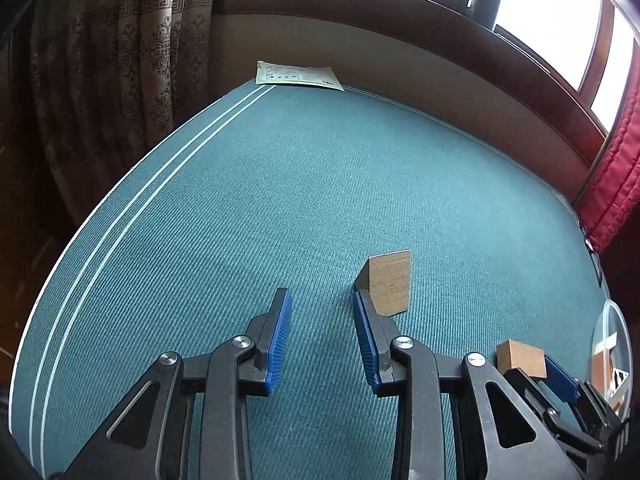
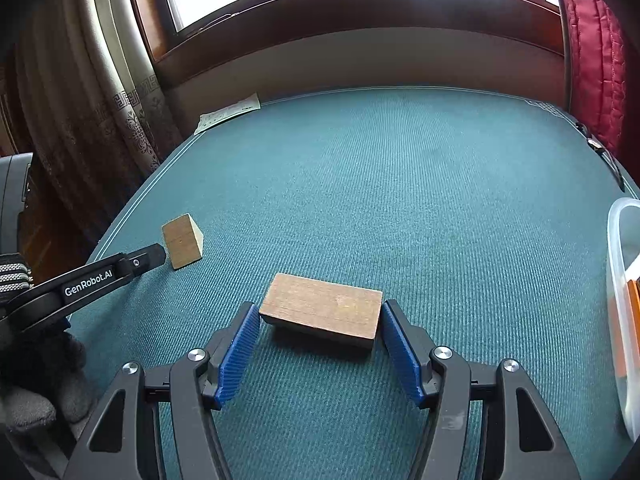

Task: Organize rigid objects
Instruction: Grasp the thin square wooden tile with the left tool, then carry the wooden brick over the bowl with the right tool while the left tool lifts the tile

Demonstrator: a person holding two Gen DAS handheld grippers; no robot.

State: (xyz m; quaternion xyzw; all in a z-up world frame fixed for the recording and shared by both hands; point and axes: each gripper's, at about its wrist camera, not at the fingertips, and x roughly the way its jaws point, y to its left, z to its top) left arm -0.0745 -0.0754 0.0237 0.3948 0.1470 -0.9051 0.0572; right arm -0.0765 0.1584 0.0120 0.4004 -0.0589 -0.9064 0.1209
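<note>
A flat rectangular wooden block (image 2: 320, 302) hangs just above the green cloth, casting a shadow under it. My right gripper (image 2: 320, 308) is shut on its two short ends. The left wrist view shows that block (image 1: 520, 358) at lower right, between the right gripper's fingers (image 1: 560, 378). A wooden wedge block (image 1: 390, 284) rests on the cloth right beside the right-hand finger of my left gripper (image 1: 320, 294). Its blue pads stand a narrow gap apart with nothing between them. In the right wrist view the wedge (image 2: 183, 246) lies just past a left-gripper fingertip (image 2: 150, 257).
A clear plastic container (image 2: 616, 280) with something orange inside stands at the right edge of the green cloth table (image 2: 400, 180). A printed sheet (image 1: 298, 76) lies at the far corner. Curtains hang left, and red quilted fabric (image 2: 596, 60) hangs right. A gloved hand (image 2: 32, 384) holds the left gripper.
</note>
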